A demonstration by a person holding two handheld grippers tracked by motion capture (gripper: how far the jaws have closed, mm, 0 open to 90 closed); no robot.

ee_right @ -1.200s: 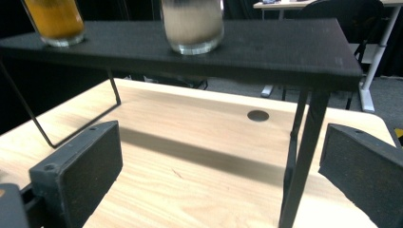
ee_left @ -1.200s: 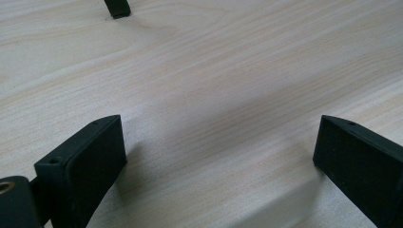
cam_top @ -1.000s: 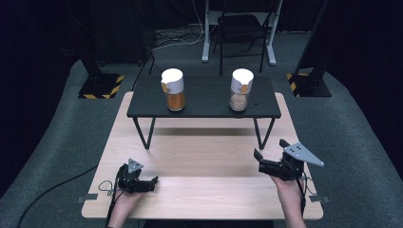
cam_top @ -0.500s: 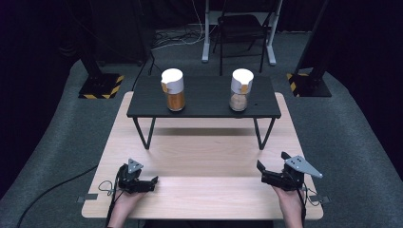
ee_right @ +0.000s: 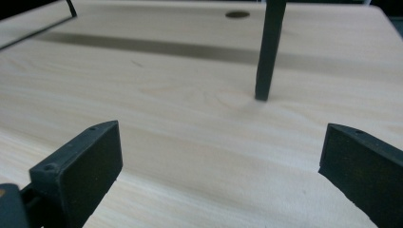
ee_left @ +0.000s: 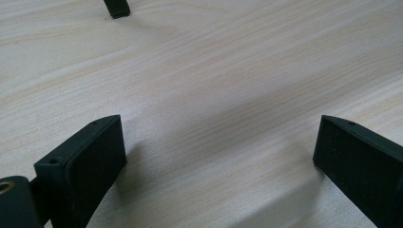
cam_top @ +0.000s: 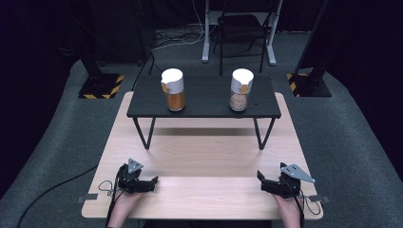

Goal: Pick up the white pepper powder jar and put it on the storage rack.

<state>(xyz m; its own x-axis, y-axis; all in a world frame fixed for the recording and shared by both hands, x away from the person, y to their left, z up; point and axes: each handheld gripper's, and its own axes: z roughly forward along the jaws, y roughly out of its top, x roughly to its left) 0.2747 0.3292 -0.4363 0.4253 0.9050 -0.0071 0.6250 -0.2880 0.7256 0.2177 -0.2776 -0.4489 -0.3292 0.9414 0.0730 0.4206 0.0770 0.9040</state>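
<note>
— Pale wood first: what is the biggest thing down there?

— A light wooden table (cam_top: pixel 204 156), its grain plain in both gripper views. On its far half stands a small black table (cam_top: pixel 204 102) on thin black legs; 1 leg (ee_right: pixel 268 52) rises straight ahead in the right gripper view, and the foot of another (ee_left: pixel 116 8) touches the wood at the top of the left gripper view.

— And on the black table?

— 2 jars with white lids, well apart. The left jar (cam_top: pixel 173 90) holds something orange, the right jar (cam_top: pixel 241 91) something paler and brownish. Both stand upright.

— Beyond that?

— A black chair (cam_top: pixel 240 31) on the grey floor past the tables, and stands with yellow-and-black striped bases (cam_top: pixel 100 85) at either side.

— Where are the grippers?

— Both low on the near edge of the wooden table, each in a hand coming in from the bottom. The left gripper (cam_top: pixel 147 183) sits near the left corner, the right gripper (cam_top: pixel 261 180) near the right corner, jaws pointing inward toward each other. Each has its jaws spread wide with bare wood between them, holding nothing. A thin cable (cam_top: pixel 107 187) loops beside the left one.
</note>
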